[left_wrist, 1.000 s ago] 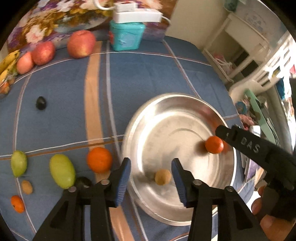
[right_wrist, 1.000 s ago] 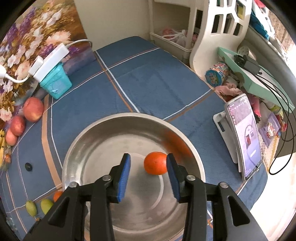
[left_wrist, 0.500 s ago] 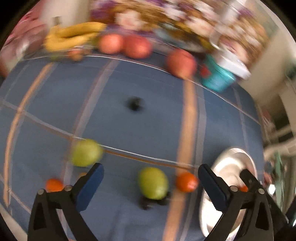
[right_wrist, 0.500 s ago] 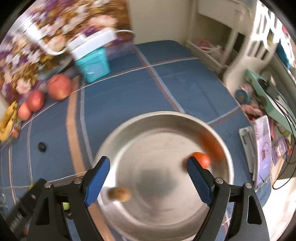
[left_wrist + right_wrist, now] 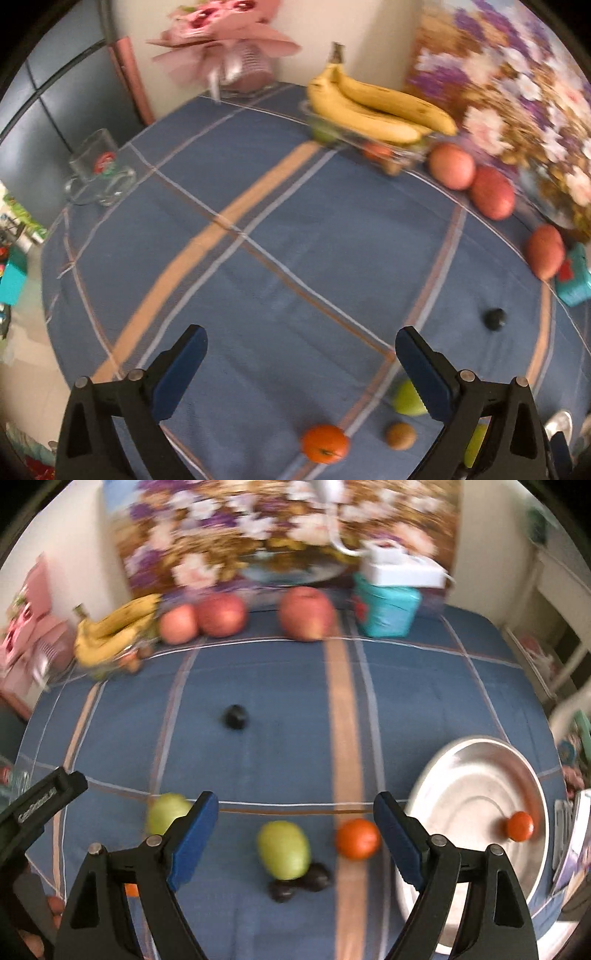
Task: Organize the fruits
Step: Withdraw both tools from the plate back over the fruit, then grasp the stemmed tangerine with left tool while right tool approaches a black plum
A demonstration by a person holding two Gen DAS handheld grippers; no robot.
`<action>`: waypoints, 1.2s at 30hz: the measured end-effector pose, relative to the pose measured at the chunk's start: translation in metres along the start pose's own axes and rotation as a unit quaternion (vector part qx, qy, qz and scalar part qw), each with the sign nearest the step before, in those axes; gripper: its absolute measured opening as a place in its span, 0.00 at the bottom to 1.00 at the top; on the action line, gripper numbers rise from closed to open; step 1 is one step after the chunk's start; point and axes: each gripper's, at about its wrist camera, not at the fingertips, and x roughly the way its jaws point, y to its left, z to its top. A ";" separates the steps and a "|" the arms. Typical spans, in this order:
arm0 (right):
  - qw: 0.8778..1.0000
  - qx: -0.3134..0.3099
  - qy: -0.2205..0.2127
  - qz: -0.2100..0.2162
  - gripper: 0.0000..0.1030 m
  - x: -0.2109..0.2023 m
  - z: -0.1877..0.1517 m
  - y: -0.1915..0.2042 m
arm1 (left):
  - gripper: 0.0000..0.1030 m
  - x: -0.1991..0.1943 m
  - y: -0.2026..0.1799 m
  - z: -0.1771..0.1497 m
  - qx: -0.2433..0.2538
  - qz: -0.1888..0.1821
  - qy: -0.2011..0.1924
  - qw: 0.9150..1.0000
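Note:
My left gripper [image 5: 299,343] stands wide open over the blue cloth with nothing between its fingers. Just below it lie an orange tangerine [image 5: 325,443], a small brown fruit [image 5: 400,435] and a green fruit [image 5: 408,398]. My right gripper [image 5: 295,805] is open and holds nothing. Under it lie a green fruit [image 5: 283,849], two dark fruits [image 5: 299,882] and an orange tangerine [image 5: 357,838]. Another green fruit [image 5: 166,812] sits behind its left finger. The steel bowl [image 5: 472,794] at the right holds a tangerine [image 5: 519,825].
A lone black fruit [image 5: 235,716] lies mid-table. Three apples [image 5: 221,614], bananas [image 5: 110,635] on a glass dish and a teal box [image 5: 386,609] line the back edge. A glass mug [image 5: 99,173] stands far left. The left gripper's body [image 5: 40,805] shows at the right wrist view's left.
Both grippers opened wide, leaving a brown fruit and a tangerine in the bowl. Both then swung left, away from the bowl and over the loose fruit on the cloth.

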 end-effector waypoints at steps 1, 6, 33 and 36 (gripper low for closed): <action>1.000 -0.007 -0.002 0.008 0.84 0.001 -0.001 0.006 | 1.00 0.000 0.006 0.000 -0.002 0.004 0.002 1.000; 0.999 -0.024 0.011 0.032 0.84 0.016 -0.006 0.024 | 1.00 0.007 0.025 -0.004 -0.012 0.012 0.018 1.000; 0.998 0.022 0.063 0.010 0.83 0.025 -0.034 -0.016 | 0.99 0.037 -0.010 -0.040 0.050 -0.115 0.136 0.983; 0.997 0.023 0.068 0.003 0.81 0.022 -0.041 -0.018 | 0.93 0.039 -0.010 -0.049 0.059 -0.116 0.147 0.981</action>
